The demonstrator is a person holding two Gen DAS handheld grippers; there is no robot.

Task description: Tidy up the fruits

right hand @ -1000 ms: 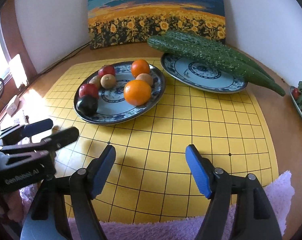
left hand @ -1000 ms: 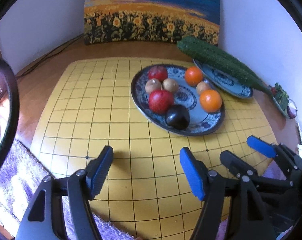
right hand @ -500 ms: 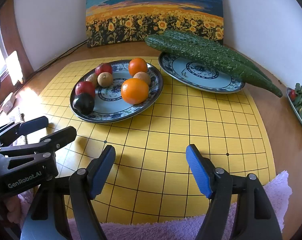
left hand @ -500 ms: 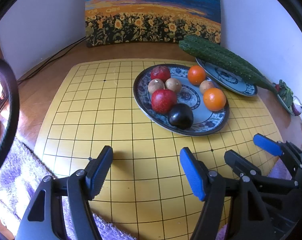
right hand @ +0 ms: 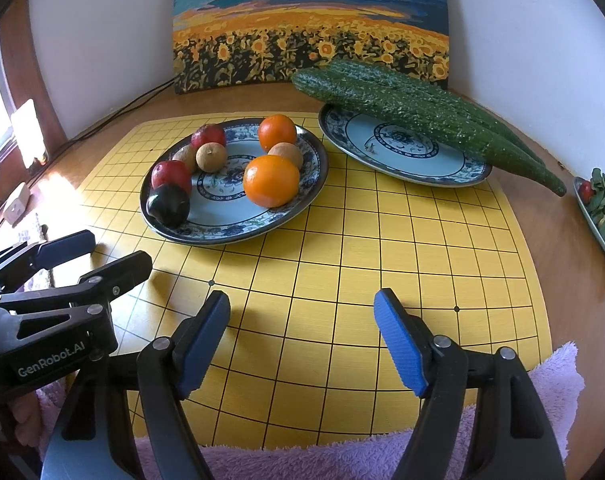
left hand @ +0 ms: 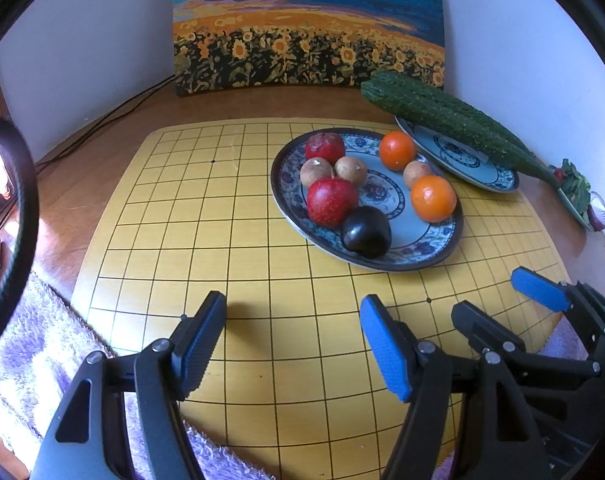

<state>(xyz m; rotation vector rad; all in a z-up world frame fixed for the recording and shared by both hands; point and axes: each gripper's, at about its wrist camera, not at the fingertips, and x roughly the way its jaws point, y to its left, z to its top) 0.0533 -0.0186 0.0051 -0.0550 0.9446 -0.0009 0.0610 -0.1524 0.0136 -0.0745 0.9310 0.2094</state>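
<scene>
A blue-patterned plate (left hand: 446, 246) (right hand: 302, 204) on the yellow grid board holds two oranges (left hand: 433, 198) (right hand: 271, 180), two red fruits (left hand: 331, 207) (right hand: 170, 174), a dark plum (left hand: 365, 231) (right hand: 168, 205) and several small brown fruits (left hand: 350, 169). A second patterned plate (right hand: 402, 160) (left hand: 482, 168) carries two long green cucumbers (right hand: 422, 112) (left hand: 446, 120). My left gripper (left hand: 292, 340) is open and empty, low over the board's near edge. My right gripper (right hand: 302, 340) is open and empty too, to the right of the left one.
A sunflower painting (right hand: 310, 24) leans on the back wall. A tray of greens (right hand: 602, 208) sits at the right edge of the wooden table. A purple fluffy cloth (right hand: 342, 460) lies under the board's front edge. Cables (left hand: 102, 120) run along the left wall.
Both grippers have drifted slightly left, so the plates sit further right in the left view. Both stay open, and the fruits have not moved.
</scene>
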